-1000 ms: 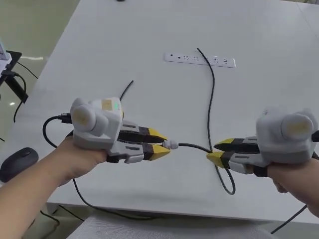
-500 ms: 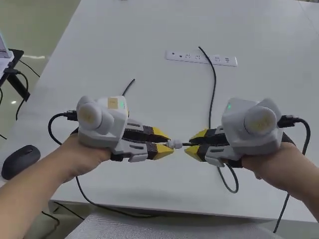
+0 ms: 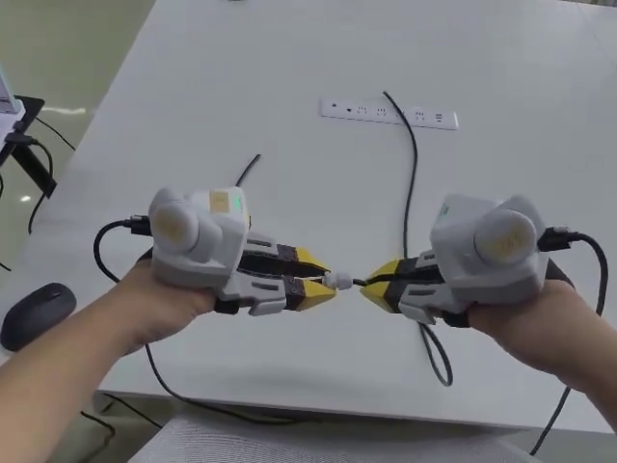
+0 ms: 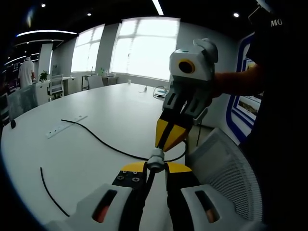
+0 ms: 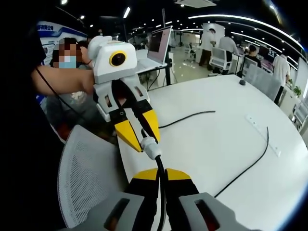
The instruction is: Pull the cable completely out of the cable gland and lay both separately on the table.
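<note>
I worked at a white table (image 3: 540,58) in an open office. Bright windows (image 4: 144,48) lined the far side, strip lights (image 5: 127,12) ran overhead, a mesh chair (image 5: 86,178) sat close.

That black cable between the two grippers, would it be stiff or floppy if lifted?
Probably floppy: the cable lies in loose curves on the table and loops near the right gripper. Likely light too, being thin. Its jacket looks smooth, so it may slip in a grip.

The left tool (image 3: 326,283) and right tool (image 3: 370,289) are pale grey housings with yellow-tipped black jaws.
</note>
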Demonstrator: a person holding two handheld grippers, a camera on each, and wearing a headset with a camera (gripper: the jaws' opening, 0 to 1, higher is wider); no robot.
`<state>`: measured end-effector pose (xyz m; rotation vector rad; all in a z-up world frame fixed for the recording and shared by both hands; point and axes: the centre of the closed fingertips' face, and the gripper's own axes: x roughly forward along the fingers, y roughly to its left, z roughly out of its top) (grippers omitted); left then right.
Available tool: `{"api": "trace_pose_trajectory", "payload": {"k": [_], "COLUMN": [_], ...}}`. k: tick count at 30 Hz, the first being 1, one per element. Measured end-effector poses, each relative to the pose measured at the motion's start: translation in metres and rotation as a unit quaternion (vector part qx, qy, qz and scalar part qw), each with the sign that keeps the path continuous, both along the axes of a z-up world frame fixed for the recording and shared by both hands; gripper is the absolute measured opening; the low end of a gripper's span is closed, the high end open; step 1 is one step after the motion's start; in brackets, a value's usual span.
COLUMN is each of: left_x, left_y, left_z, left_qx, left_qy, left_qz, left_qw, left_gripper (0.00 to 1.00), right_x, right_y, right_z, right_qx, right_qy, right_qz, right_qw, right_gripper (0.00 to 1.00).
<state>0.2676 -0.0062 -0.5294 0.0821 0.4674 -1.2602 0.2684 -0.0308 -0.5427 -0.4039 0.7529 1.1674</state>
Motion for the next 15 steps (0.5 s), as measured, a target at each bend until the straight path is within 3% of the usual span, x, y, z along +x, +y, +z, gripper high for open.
{"api": "trace_pose_trajectory", "payload": {"k": [2, 10, 15], "left_x": [0.001, 0.004, 0.006], "left_y": [0.002, 0.004, 0.002], "left_z": [-0.001, 0.0, 0.001], "left_qx": [0.003, 0.001, 0.0], "left_qy": [0.0, 0.002, 0.001], "left_qz": [0.003, 0.01, 0.011], "left_qw": [1.0, 0.9999, 0.9999], "left_gripper": [0.15, 0.15, 0.15], "right_x": [0.003, 0.011, 0.015], "right_y": [-0.005, -0.02, -0.029], "right_z": [-0.004, -0.008, -0.01], "right_qx": [-0.007, 0.012, 0.027], "right_qy": [0.005, 0.035, 0.059], "right_qz": [-0.012, -0.063, -0.1], "right_qw": [0.9999, 0.9973, 0.9928], "right_gripper": [0.0, 0.0, 0.0]}}
